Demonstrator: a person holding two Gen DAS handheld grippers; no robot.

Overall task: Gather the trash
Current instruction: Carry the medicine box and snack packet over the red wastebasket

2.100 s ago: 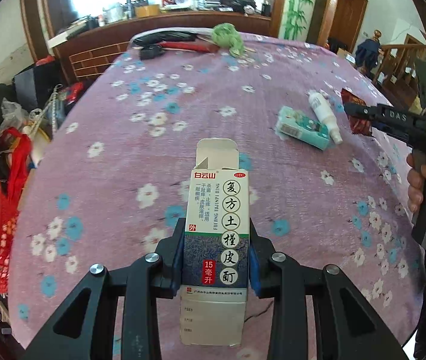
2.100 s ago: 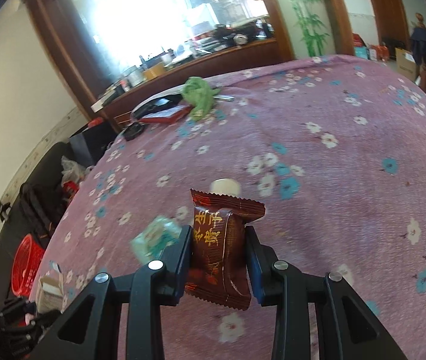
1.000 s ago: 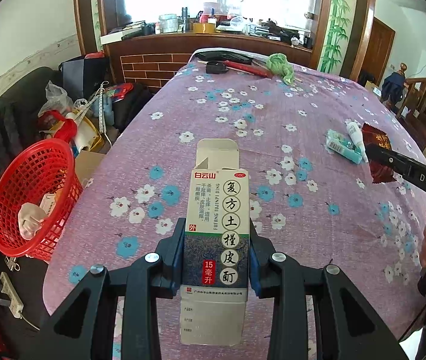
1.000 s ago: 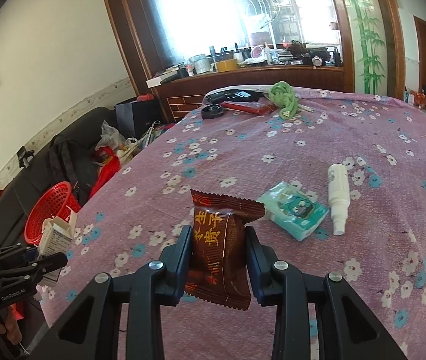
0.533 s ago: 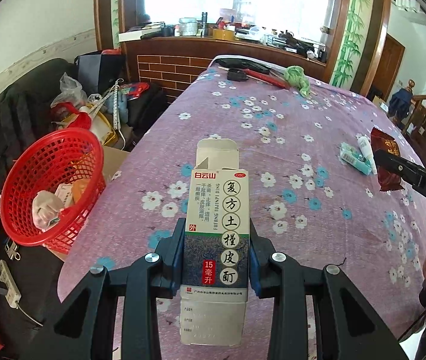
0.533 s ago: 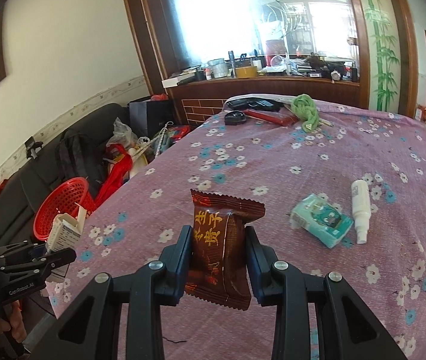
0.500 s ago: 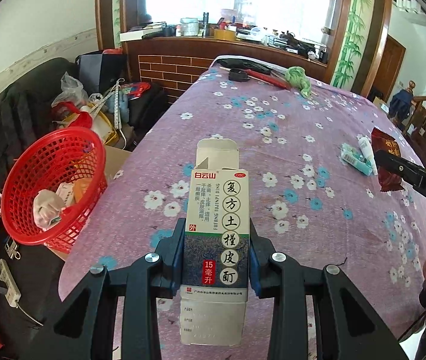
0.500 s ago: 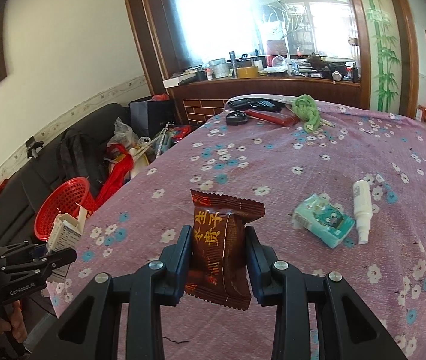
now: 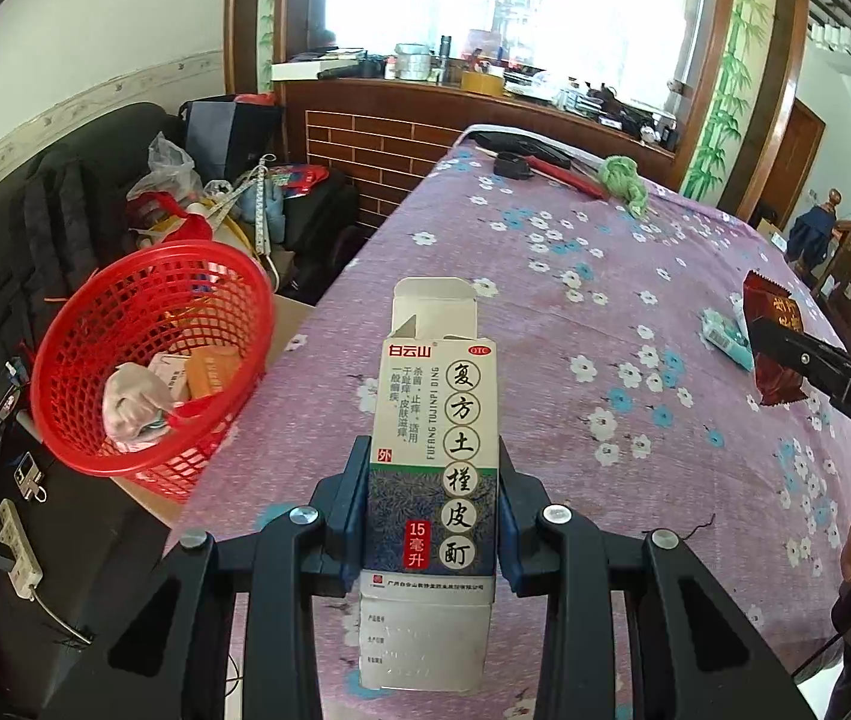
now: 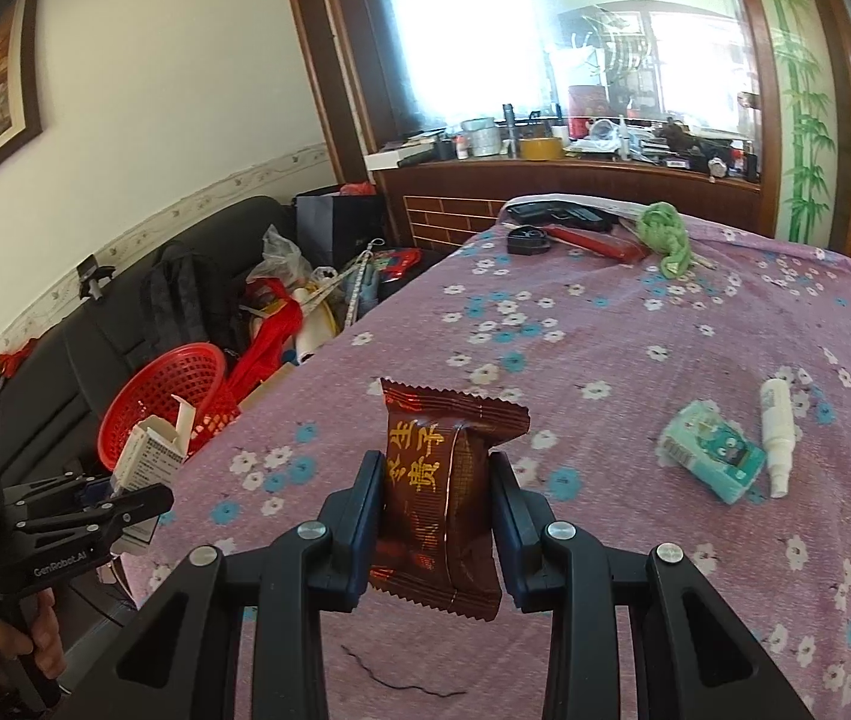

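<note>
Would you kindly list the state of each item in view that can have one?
White and blue cardboard medicine box: top flap open, clamped upright in left gripper.
Dark red foil snack packet: sealed, clamped in right gripper.
Red plastic mesh basket: partly filled, beside the table.
Teal tissue pack: lying flat on the tablecloth.
White spray bottle: lying on its side.

The medicine box reads "白云山", "OTC", "复方土槿皮酊", "FUFANG TUJINPI DING", "15毫升". The right gripper body reads "DAS"; the left gripper body reads "GenRobot.AI".
</note>
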